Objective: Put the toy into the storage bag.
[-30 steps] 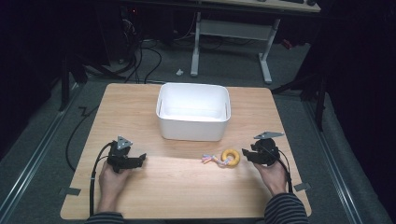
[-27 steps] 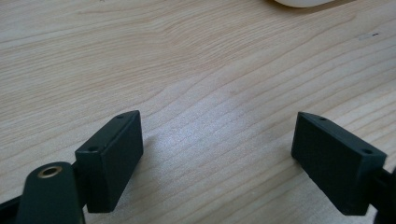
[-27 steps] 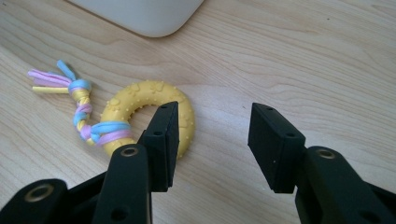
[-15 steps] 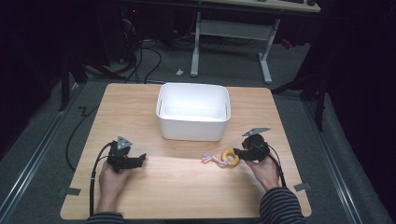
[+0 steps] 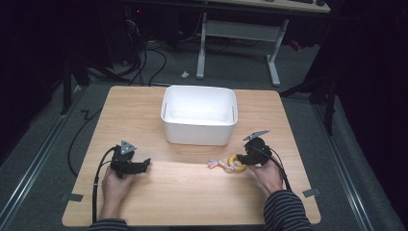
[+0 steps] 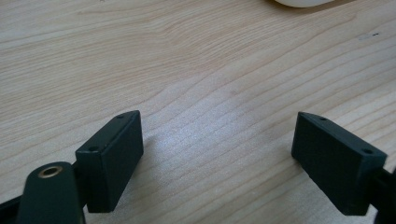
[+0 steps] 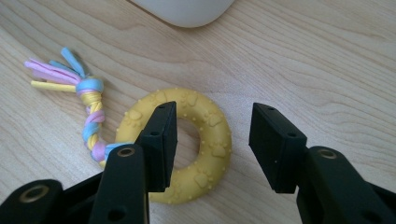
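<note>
A yellow rubber ring toy (image 7: 212, 144) with a braided pastel rope tail (image 7: 91, 100) lies flat on the wooden table. My right gripper (image 7: 212, 126) hovers low over it, open. One jaw stands over the ring's hole and the other just outside its right side, so that side lies between the pads without being pressed. The jaws have just been opening a little. From above, the right gripper (image 5: 246, 158) sits at the right edge of the ring (image 5: 234, 164). My left gripper (image 5: 143, 164) rests near the table's front left, open with nothing between its jaws (image 6: 219, 135).
A white rectangular bin (image 5: 199, 132) stands at the middle back of the table (image 5: 192, 202), just beyond the toy; its rounded corner (image 7: 187, 9) shows ahead of the right gripper. Bare wood lies between the two hands. Cables trail from both grippers.
The right gripper has moved left toward the ring toy and now stands over it. The left hand has stayed where it was.
</note>
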